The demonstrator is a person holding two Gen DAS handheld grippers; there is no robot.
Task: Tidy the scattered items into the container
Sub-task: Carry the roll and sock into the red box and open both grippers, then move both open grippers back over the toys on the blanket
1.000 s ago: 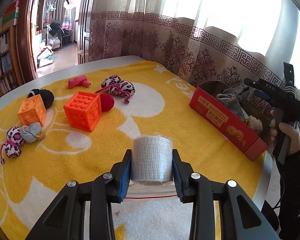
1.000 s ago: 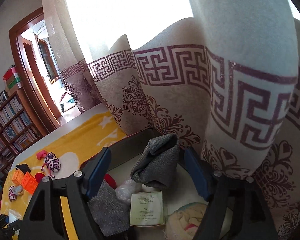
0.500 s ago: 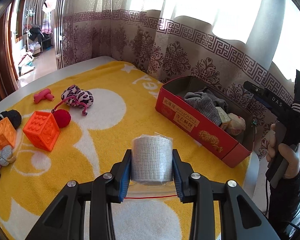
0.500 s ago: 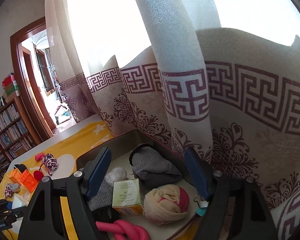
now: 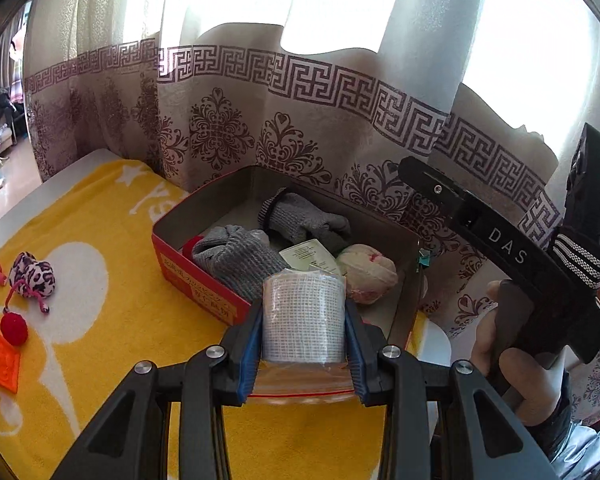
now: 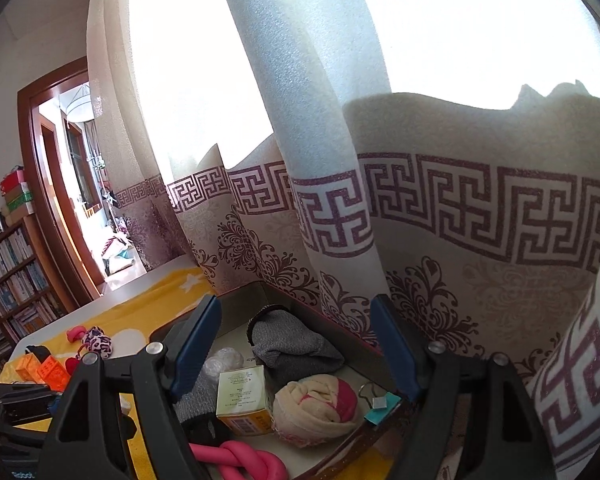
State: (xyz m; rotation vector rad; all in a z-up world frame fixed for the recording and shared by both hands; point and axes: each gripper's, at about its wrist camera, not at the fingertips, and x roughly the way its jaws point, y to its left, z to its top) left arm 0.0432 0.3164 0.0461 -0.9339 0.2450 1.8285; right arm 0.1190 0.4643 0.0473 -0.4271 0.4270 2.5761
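Left gripper (image 5: pixel 304 344), jaws clenched on a white gauze roll (image 5: pixel 303 316) at lower centre w/ red box (image 5: pixel 192 276) just behind, likely light, soft, best squeezed across its sides; right gripper (image 6: pixel 296 344) jaws stood apart, empty, over box.

Your left tongs (image 5: pixel 304 354), matt black plastic with blue pads, pinch a rough white gauze roll (image 5: pixel 303 316) in clear glossy film. Ahead sits a red cardboard box (image 5: pixel 198 276) of grey knit socks (image 5: pixel 242 256), on fuzzy yellow terry towel (image 5: pixel 100 280).

"DAS" on right tool (image 5: pixel 504 248)
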